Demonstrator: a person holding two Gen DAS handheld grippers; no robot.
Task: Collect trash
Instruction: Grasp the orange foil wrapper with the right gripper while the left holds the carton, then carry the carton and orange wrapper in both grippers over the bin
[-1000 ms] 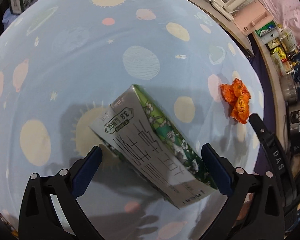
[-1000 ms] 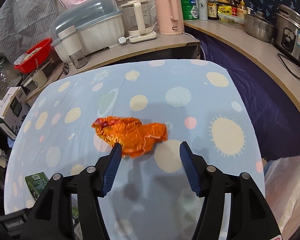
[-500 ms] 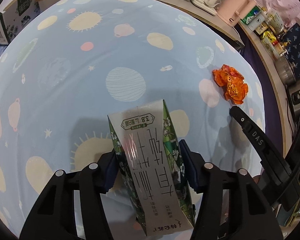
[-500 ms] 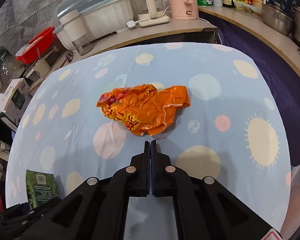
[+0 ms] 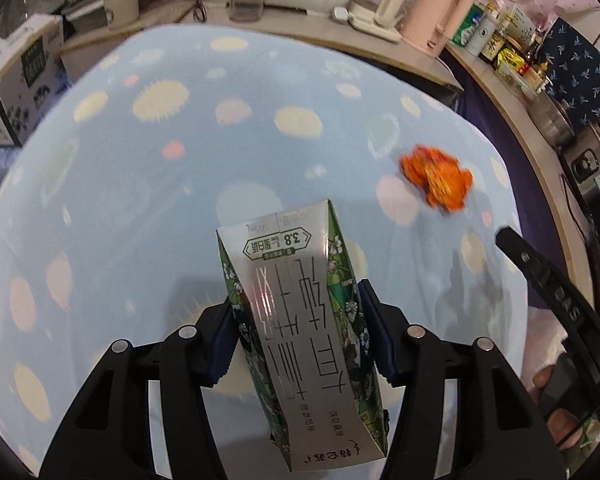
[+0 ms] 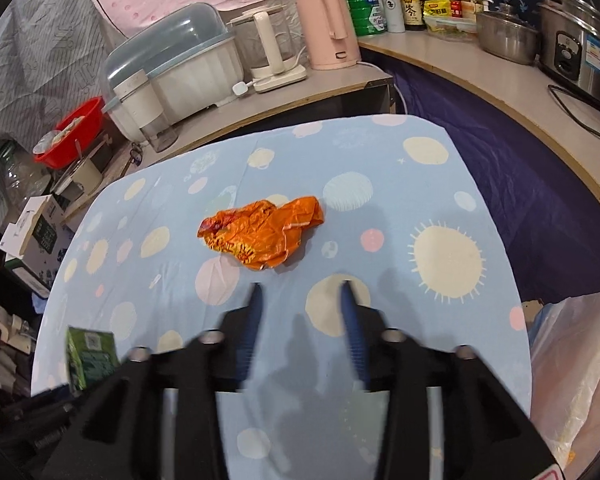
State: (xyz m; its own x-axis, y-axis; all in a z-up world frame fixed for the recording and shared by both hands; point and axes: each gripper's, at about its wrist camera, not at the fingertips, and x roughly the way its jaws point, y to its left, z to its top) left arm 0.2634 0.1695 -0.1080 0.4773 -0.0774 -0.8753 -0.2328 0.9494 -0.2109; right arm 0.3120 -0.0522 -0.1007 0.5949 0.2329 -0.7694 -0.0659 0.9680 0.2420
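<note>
Carton point(image 5: 300, 312) between the left gripper point(image 5: 296, 316) pads above the tablecloth point(image 5: 140, 208), wrapper point(image 6: 260, 232) on the cloth just ahead of the right gripper point(image 6: 300, 300), kettle point(image 6: 328, 28) on the counter behind

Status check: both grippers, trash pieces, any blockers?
Left gripper shut on milk carton. Right gripper jaws just opening, nothing between them, short of orange wrapper lying on tablecloth. Nothing between gripper and wrapper.

Open blue tablecloth point(image 6: 452, 184) all around the orange wrapper point(image 6: 262, 236), nothing blocking my right fingers point(image 6: 350, 320). The carton point(image 5: 300, 320) fills my left jaws; appliances crowd the counter point(image 6: 284, 92) beyond.
</note>
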